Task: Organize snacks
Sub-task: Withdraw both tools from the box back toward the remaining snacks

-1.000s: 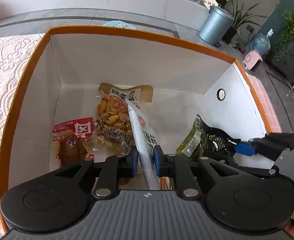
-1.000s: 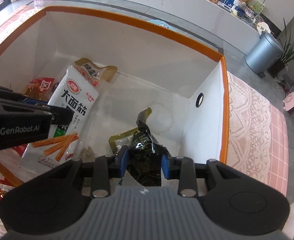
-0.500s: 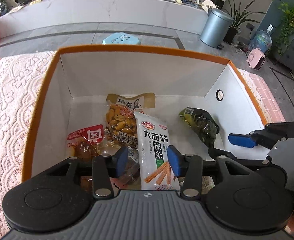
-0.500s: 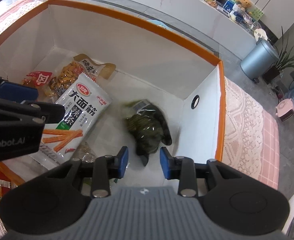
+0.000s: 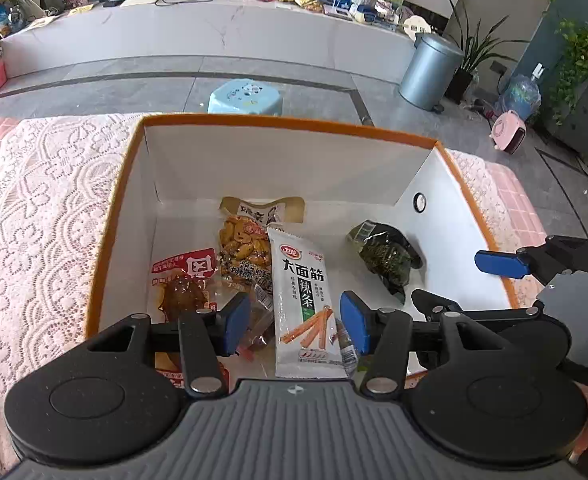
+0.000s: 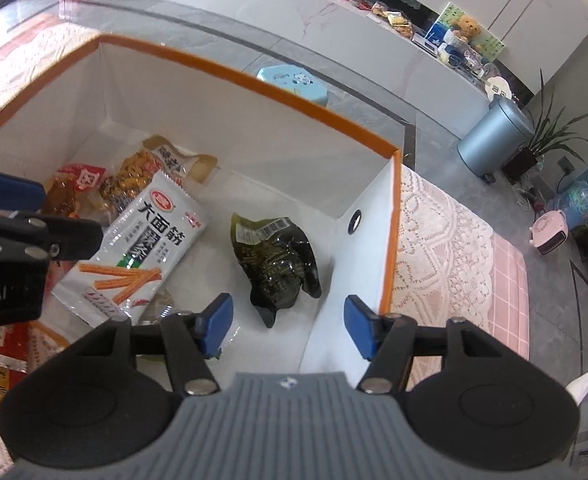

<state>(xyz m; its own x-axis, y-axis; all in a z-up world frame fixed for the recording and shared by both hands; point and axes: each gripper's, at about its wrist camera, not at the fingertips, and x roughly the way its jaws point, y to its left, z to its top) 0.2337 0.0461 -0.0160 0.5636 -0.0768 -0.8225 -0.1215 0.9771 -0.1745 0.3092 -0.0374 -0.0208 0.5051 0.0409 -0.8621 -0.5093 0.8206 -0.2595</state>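
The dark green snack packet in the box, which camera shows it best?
The right wrist view: the dark green packet lies near mid-frame, barcode label visible, unobstructed. The left wrist view shows it smaller, off to the right near the box's side wall.

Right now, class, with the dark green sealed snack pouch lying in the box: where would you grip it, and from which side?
Probably the flat sealed end with the barcode label, from above. The dark green pouch lies flat on the floor of the orange-rimmed white box, close to its side wall, so a sideways approach is blocked, and the bulging middle looks slippery.
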